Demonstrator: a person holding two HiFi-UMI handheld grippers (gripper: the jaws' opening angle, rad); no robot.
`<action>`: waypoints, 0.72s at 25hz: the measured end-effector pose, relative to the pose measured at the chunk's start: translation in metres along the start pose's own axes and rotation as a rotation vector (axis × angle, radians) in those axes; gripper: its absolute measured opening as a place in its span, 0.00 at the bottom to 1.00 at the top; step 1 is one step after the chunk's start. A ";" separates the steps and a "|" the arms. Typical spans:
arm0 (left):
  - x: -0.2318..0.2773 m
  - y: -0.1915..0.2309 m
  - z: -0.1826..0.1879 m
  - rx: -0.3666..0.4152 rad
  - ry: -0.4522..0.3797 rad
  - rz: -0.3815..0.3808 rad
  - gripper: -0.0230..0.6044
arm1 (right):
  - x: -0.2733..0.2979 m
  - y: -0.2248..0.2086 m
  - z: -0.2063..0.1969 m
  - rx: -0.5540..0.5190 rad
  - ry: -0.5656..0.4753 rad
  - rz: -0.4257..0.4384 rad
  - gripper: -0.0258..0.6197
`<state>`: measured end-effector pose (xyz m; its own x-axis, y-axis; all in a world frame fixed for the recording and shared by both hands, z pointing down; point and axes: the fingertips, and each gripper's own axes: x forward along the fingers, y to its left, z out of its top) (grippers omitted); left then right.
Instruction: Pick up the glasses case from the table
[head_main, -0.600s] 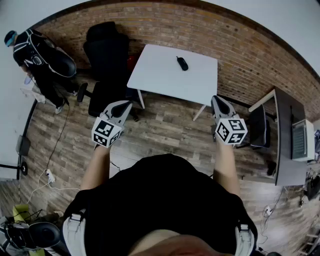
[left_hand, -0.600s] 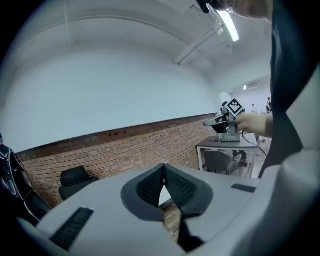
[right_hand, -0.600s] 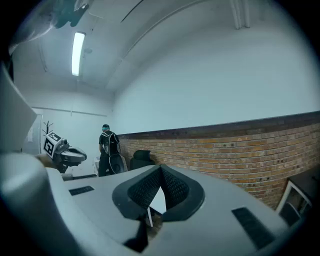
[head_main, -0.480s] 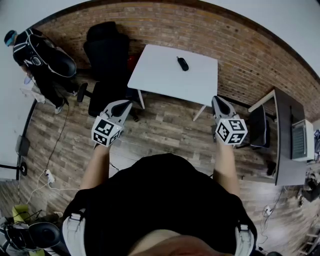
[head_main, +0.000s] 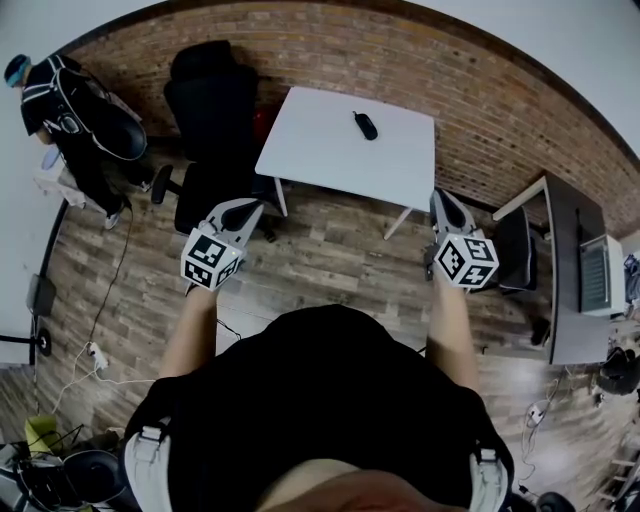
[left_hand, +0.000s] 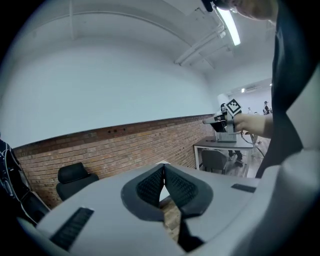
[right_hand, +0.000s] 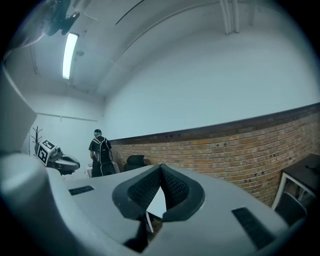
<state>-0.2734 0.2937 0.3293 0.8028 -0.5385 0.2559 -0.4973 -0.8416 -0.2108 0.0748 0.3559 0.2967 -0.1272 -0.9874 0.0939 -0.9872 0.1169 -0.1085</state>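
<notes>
Head view: wood floor (head_main: 330, 262), with a brick wall (head_main: 400, 60) behind it. A white table (head_main: 330, 155) stands near the wall. There is a black chair (head_main: 210, 110) at its left and a dark desk (head_main: 565, 270) far right. A person (head_main: 70, 105) in black stands far left. The left gripper (head_main: 248, 207) and right gripper (head_main: 441, 198) are over the floor, short of the table. Each has its jaws clenched together with nothing between them. The case (head_main: 366, 127), small and black, lies on the table's far part, well apart from both grippers.

The left gripper (left_hand: 163, 169) has its jaws pressed together, empty. Ahead runs a brick wall (left_hand: 125, 145), with a black office chair (left_hand: 75, 175) to its left. Possibly a white tabletop (left_hand: 164, 194) shows past the tips. Upper right, a hand (left_hand: 252, 125) holds the right gripper (left_hand: 207, 120).
</notes>
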 end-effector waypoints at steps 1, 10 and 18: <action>-0.001 0.002 -0.001 -0.001 0.000 -0.001 0.05 | 0.001 0.002 -0.001 -0.004 0.006 0.000 0.06; 0.003 0.010 -0.003 -0.021 -0.008 -0.011 0.05 | 0.017 0.012 -0.008 -0.042 0.049 0.019 0.06; 0.011 0.012 -0.007 -0.015 0.013 -0.003 0.05 | 0.030 0.000 -0.016 -0.007 0.043 0.033 0.06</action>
<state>-0.2729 0.2771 0.3359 0.8002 -0.5362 0.2685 -0.4997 -0.8438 -0.1958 0.0697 0.3278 0.3151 -0.1635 -0.9776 0.1328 -0.9831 0.1501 -0.1050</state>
